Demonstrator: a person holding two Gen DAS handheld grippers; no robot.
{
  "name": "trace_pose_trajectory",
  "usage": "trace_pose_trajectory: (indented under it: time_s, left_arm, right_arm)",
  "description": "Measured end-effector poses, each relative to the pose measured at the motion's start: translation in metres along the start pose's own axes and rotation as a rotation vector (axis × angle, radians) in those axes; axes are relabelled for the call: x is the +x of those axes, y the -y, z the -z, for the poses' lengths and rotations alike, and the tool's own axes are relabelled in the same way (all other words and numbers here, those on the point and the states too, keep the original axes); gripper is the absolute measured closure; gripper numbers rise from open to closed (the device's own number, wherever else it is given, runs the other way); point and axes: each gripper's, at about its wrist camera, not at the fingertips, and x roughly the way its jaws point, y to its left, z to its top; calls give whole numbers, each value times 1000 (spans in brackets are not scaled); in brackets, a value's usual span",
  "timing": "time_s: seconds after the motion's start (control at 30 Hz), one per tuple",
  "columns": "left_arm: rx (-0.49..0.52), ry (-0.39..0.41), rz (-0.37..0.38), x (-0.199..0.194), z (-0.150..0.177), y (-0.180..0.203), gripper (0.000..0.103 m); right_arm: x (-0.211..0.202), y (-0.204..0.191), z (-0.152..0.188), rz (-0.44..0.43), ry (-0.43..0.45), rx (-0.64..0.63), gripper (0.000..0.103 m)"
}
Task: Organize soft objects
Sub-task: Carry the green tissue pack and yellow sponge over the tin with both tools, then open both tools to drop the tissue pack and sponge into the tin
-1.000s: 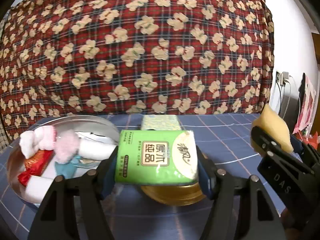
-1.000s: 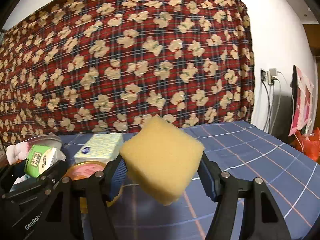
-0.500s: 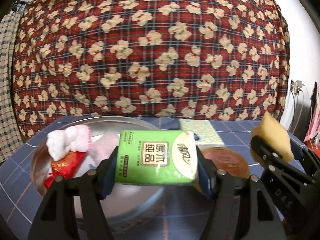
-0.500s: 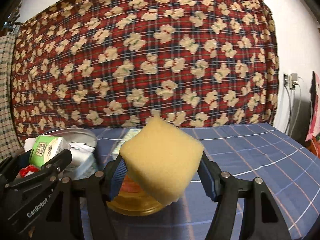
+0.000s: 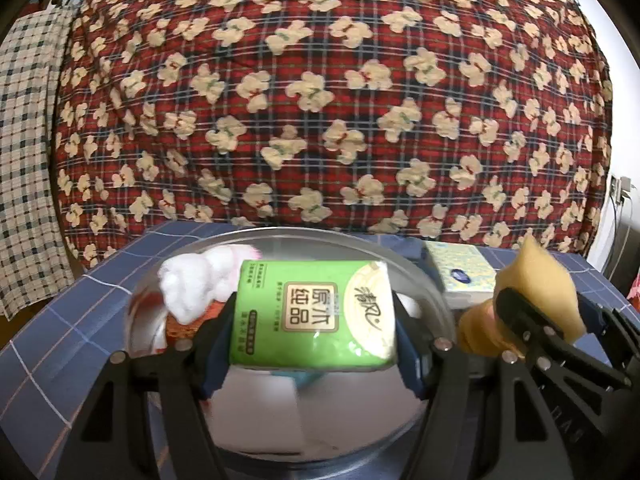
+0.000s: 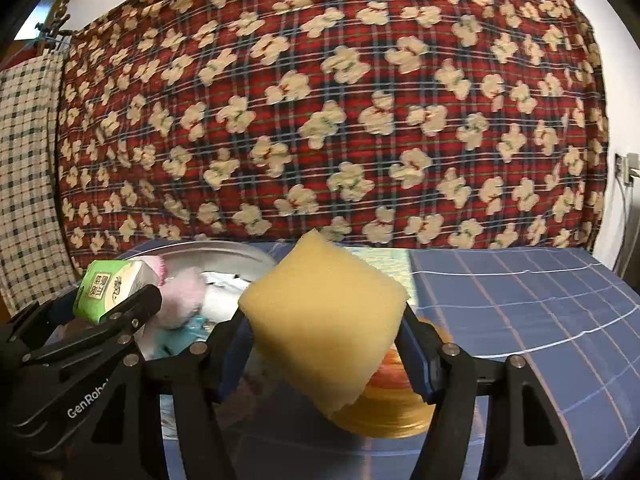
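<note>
Both grippers level, left gripper (image 5: 314,354) clamping tissue pack (image 5: 314,314), right gripper (image 6: 326,354) clamping sponge (image 6: 326,322)

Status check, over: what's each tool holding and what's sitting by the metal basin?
Left tool shut on green tissue pack, over metal basin. Right tool shut on yellow sponge. Round gold tin below the sponge, beside the basin.

Yellow sponge (image 6: 325,322) between right gripper (image 6: 326,344) fingers (image 6: 416,354)
</note>
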Motion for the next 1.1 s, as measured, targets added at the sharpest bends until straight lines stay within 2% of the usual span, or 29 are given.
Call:
trace_pose_trajectory:
  time_s: [0.53,0.97,1.1]
  left_arm:
    - [-39,-13,-79,13,-6,-51,35]
    - [-25,-43,-116,29,-12,-65,35]
    - [-25,-55,-95,34,-18,-63,35]
  right_arm:
    - [24,-54,-14,-126,-63,-30,35]
    - [45,-67,-25,-95,-10,-53,35]
    - [56,-66,-30,-57,-7,-45,35]
